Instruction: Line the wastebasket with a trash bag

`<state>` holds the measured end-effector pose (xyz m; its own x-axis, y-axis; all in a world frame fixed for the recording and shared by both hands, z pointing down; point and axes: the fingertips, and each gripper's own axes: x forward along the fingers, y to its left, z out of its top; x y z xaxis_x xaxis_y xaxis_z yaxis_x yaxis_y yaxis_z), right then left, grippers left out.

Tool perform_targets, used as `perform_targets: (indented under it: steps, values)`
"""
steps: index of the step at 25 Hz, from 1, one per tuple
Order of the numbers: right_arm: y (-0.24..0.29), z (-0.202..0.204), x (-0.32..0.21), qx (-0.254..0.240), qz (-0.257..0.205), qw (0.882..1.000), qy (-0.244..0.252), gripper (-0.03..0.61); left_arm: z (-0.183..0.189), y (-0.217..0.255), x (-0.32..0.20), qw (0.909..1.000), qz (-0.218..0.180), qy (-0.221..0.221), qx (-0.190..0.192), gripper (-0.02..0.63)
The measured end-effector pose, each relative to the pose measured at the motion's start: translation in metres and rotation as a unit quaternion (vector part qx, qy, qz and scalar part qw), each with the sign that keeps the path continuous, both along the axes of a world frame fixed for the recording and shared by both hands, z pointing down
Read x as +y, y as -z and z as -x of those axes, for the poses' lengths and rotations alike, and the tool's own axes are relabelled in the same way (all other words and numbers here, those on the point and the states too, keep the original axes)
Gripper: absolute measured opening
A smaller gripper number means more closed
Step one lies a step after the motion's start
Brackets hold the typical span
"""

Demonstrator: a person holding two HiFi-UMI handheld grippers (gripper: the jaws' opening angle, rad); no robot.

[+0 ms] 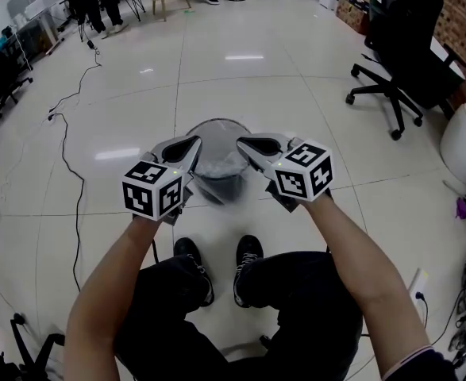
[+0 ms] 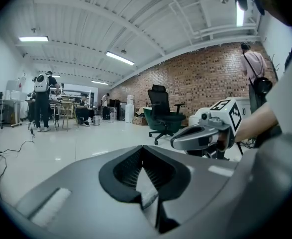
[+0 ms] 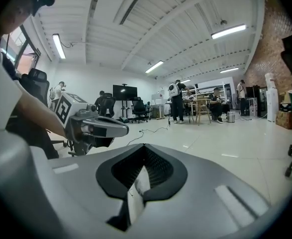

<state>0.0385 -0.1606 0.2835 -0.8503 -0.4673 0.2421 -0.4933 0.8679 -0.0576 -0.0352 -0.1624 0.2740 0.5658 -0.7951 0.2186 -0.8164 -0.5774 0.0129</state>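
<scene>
While the left tool [image 1: 193, 143] and right tool [image 1: 242, 143] are each clamping what seems to be trash bag [image 1: 217, 167] film, the wastebasket [image 1: 217, 122] is sitting just below. Open floor [image 1: 240, 86] is surrounding it.

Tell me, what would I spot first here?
The left gripper and the right gripper stand side by side in the middle, each pinching thin trash bag film. Right under them sits a round wastebasket on the shiny floor, just ahead of the person's black shoes.
</scene>
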Motion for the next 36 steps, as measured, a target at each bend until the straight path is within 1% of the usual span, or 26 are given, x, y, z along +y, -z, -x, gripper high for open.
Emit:
perform_targets:
  steps: [3,10,20,30,36]
  values:
    - [0.0,-0.001,0.0,0.002,-0.002,1.0,0.001,0.001,-0.003,-0.001,0.0,1.0,0.003,-0.002,-0.002,0.012]
    - [-0.006,0.002,0.003,0.024,-0.012,1.0,0.005,0.0,-0.005,-0.012,0.003,0.9998,0.014,-0.006,-0.012,0.011]
    - [0.002,0.005,0.007,0.012,-0.019,1.0,0.004,0.0,-0.005,-0.014,0.006,0.9997,0.015,-0.011,-0.014,0.012]
    - [-0.003,0.004,0.005,0.022,-0.015,1.0,0.0,0.0,-0.006,-0.019,0.009,0.9996,0.022,-0.009,-0.013,0.012]
    - [-0.002,0.003,0.006,0.026,-0.016,1.0,-0.001,0.0,-0.003,-0.016,0.01,0.9998,0.02,-0.004,-0.003,0.012]
